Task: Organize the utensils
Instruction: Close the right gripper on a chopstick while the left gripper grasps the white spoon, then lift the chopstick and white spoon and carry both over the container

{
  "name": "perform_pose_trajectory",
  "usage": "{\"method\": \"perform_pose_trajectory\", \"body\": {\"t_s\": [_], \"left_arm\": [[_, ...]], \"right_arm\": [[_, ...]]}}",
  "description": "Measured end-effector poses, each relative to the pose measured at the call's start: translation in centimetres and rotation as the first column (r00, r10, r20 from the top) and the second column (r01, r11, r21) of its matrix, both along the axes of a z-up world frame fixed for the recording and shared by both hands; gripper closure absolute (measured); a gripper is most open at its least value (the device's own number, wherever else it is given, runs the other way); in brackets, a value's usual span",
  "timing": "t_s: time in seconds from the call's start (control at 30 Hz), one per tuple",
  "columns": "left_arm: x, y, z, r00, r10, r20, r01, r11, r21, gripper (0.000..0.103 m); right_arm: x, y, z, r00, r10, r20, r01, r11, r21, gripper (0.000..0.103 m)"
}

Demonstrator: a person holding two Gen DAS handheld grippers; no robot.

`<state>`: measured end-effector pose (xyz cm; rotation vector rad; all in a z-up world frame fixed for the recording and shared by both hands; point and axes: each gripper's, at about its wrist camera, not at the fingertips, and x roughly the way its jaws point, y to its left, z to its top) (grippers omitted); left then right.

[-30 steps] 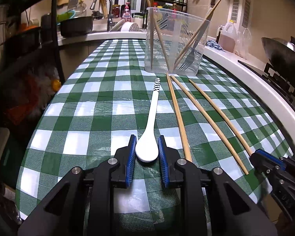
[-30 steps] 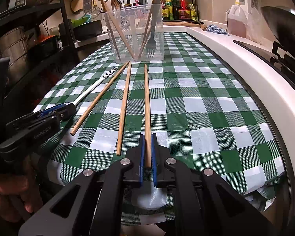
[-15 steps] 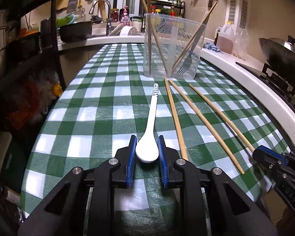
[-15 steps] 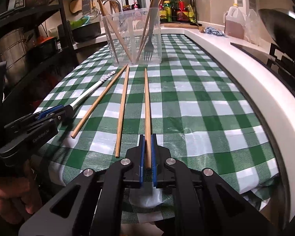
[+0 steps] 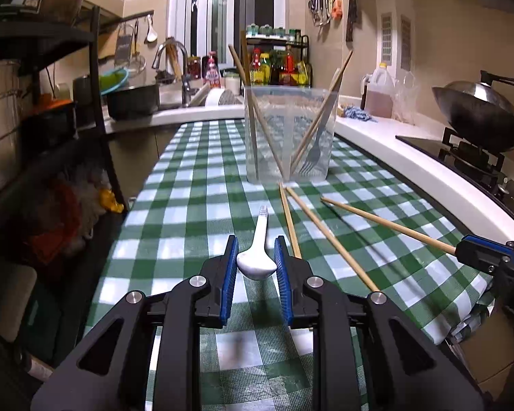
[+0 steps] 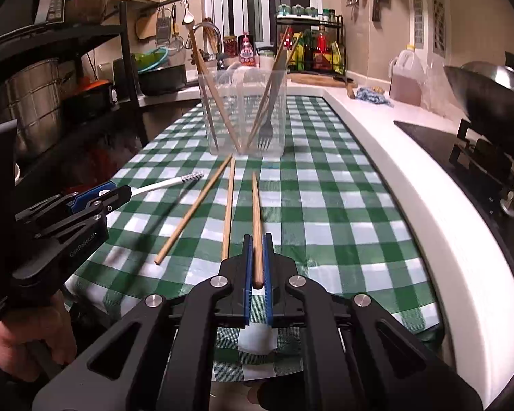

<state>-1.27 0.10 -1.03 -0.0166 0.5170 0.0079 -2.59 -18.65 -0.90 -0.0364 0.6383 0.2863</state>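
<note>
Looking through the left wrist cam first:
left gripper: blue pads clamped on the bowl of the white ceramic spoon, which looks lifted off the green-and-white checked desk, handle pointing away
clear plastic container: upright further down the desk, holding wooden chopsticks and a metal fork
loose wooden chopsticks: two lying on the cloth just right of the spoon
right gripper: far right edge, a third chopstick sticking out of it, raised

Right wrist cam:
right gripper: pads pinched tight on the thick end of a long wooden chopstick, tip aimed toward the container
other two chopsticks: flat on the cloth, left of it
left gripper: left side, spoon handle poking out
</note>
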Motion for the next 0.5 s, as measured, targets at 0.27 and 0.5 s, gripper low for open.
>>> {"method": "perform_pose_trajectory", "body": {"t_s": [0.27,0.5], "left_arm": [[-0.1,0.7,2.4,0.999,-0.012,0.047,0.013,1.000,-0.025,0.081],[0.8,1.5,4.7,0.996,-0.035,0.080,0.040,0.998,-0.055,0.081]], "right_arm": [[0.1,-0.9,3.2,0.998,0.000,0.058,-0.001,1.000,0.020,0.097],[1.1,-1.2,5.8,0.996,0.007,0.092,-0.009,1.000,0.029,0.097]]}}
